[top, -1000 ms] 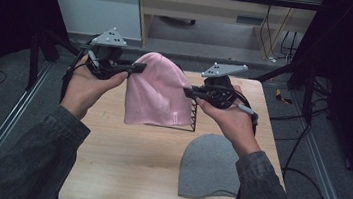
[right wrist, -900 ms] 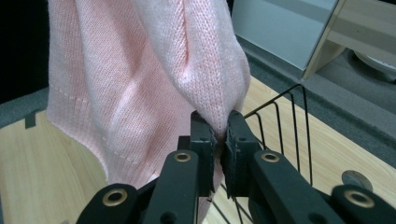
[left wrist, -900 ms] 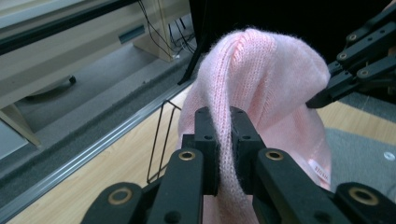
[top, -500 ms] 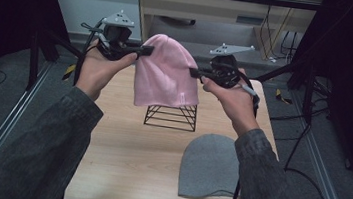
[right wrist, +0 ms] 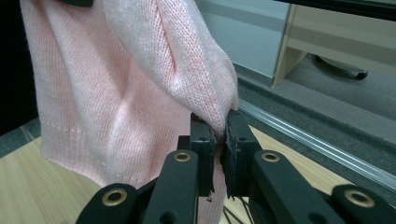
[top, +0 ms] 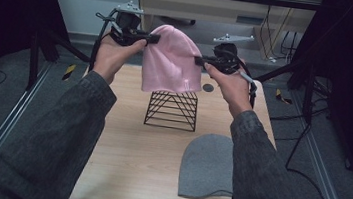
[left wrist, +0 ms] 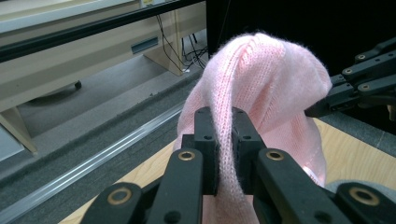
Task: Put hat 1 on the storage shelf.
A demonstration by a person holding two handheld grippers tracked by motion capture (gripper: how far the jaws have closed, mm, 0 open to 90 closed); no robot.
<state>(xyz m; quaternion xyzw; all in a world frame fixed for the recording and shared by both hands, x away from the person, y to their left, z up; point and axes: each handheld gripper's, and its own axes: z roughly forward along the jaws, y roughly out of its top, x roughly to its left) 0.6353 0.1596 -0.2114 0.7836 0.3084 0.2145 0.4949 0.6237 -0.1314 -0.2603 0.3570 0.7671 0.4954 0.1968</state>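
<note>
Fuzzy pink knit beanie (top: 172, 64), no readable label, hanging pinched between left gripper (top: 147, 38) and right gripper (top: 200, 60).

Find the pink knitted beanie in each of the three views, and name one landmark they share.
High view: the pink knitted beanie hangs top centre, above the black wire rack.
Left gripper view: centre, its fold pinched in the left gripper.
Right gripper view: upper left, its edge pinched in the right gripper.
Shared landmark: the light wooden table.

Pink knit beanie (top: 173, 61), grey beanie (top: 205, 166), blk wire rack (top: 172, 110).
</note>
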